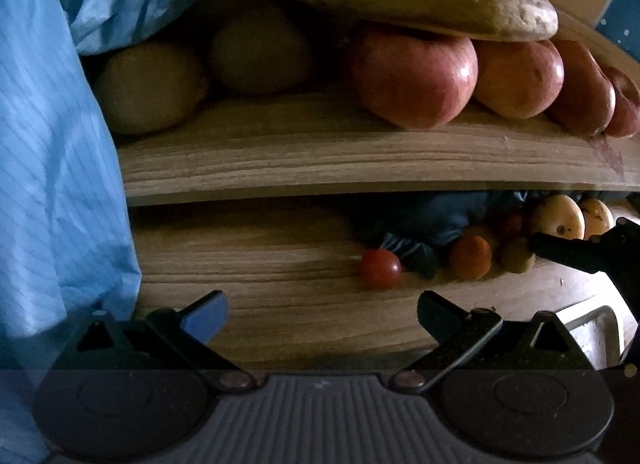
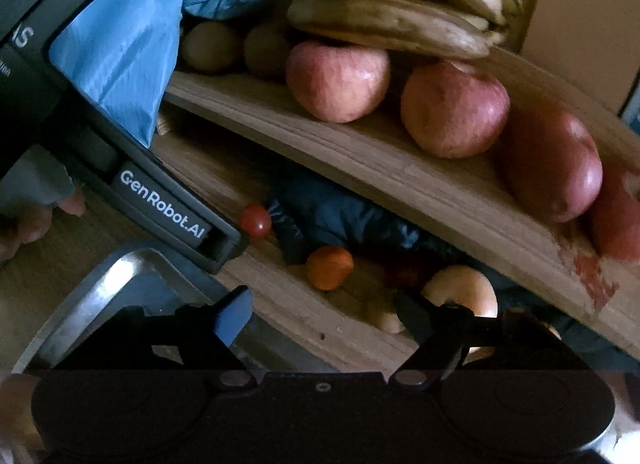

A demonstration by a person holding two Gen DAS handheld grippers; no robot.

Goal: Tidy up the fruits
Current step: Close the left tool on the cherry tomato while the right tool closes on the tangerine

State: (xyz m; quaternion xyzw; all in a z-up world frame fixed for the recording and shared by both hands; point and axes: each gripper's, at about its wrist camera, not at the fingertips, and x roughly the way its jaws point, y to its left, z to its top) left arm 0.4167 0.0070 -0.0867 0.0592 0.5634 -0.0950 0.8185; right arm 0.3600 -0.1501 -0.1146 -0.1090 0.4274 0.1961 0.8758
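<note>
A two-level wooden shelf [image 1: 320, 160] holds fruit. On top lie red apples [image 1: 416, 76], brownish kiwis [image 1: 152, 88] and bananas [image 1: 420, 0]; they also show in the right wrist view: apples [image 2: 452, 108], bananas [image 2: 400, 16]. On the lower board sit a small red tomato [image 1: 379, 268], an orange fruit [image 1: 470, 258] and yellow fruits [image 1: 558, 216]. My left gripper [image 1: 320, 316] is open and empty in front of the lower board, short of the tomato. My right gripper [image 2: 324, 316] is open and empty near the orange fruit [image 2: 330, 267] and a pale yellow fruit [image 2: 464, 290].
A blue sleeve [image 1: 52, 168] fills the left. Dark cloth [image 1: 416, 228] lies at the back of the lower level. A metal tray rim [image 2: 96, 296] is at lower left of the right wrist view. The left gripper's body [image 2: 160, 208] crosses there.
</note>
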